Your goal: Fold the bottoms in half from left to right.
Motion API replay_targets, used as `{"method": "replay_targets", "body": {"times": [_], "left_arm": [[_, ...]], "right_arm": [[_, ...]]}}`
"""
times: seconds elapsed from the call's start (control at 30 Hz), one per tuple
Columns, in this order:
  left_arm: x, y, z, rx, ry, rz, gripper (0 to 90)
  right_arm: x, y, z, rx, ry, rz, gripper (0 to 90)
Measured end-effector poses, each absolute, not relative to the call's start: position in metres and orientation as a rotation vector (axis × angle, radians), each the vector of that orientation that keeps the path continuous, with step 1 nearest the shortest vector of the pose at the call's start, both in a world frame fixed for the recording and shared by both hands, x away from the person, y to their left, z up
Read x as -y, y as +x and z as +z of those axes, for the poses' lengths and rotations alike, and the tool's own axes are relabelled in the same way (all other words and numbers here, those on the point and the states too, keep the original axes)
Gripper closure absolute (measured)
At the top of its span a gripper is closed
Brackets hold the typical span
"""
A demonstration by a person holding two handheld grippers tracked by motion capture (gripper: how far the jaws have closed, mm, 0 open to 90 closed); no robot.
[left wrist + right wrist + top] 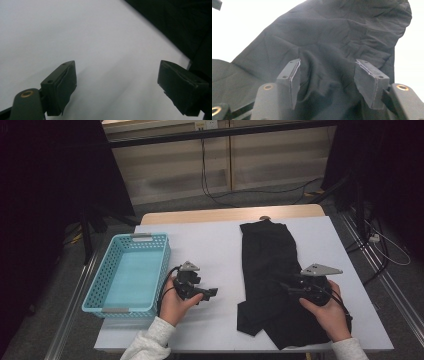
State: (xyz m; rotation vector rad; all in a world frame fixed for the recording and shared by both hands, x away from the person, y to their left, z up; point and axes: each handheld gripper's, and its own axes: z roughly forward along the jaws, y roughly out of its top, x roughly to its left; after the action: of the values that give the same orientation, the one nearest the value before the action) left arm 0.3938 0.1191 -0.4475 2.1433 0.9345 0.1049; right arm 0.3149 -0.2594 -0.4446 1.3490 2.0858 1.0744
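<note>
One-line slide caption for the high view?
Two hand-held grippers, left open over the white table, right open over a black garment; turquoise basket at left.

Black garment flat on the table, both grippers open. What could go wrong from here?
1. The right gripper hovers open over a raised wrinkle in the black garment; closing there may pinch just one layer, so the fold drags unevenly.
2. The left gripper is over the bare white table cover, beside the cloth; closing now would likely grab nothing.
3. The garment's near hem overhangs the table edge and may slide off.

One black garment (pixel 272 275), one blue basket (pixel 95 292), one table (pixel 210 245), two grippers: left (pixel 212 293), right (pixel 285 286).
</note>
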Motion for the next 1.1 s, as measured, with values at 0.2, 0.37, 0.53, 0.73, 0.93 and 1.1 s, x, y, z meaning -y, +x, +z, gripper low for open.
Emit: {"method": "replay_targets", "body": {"times": [0.2,0.37,0.53,0.73,0.93,1.1], "left_arm": [[-0.12,0.394,-0.447,-0.936,2.144,0.113,15.9],[-0.12,0.393,-0.447,-0.932,2.153,0.122,15.7],[-0.121,0.392,-0.446,-0.929,2.153,0.114,15.4],[-0.12,0.392,-0.444,-0.926,2.15,0.123,15.2],[-0.118,0.393,-0.443,-0.919,2.15,0.11,15.1],[-0.118,0.394,-0.443,-0.924,2.142,0.112,15.1]], "right_arm": [[0.263,0.308,-0.444,-2.081,1.348,1.078,43.1],[0.261,0.305,-0.443,-2.083,1.346,1.076,43.0],[0.258,0.3,-0.442,-2.091,1.33,1.08,43.0],[0.251,0.293,-0.439,-2.104,1.306,1.096,38.0],[0.244,0.29,-0.451,-2.144,1.336,1.046,36.2],[0.252,0.287,-0.452,-2.051,1.421,1.047,27.3]]}}
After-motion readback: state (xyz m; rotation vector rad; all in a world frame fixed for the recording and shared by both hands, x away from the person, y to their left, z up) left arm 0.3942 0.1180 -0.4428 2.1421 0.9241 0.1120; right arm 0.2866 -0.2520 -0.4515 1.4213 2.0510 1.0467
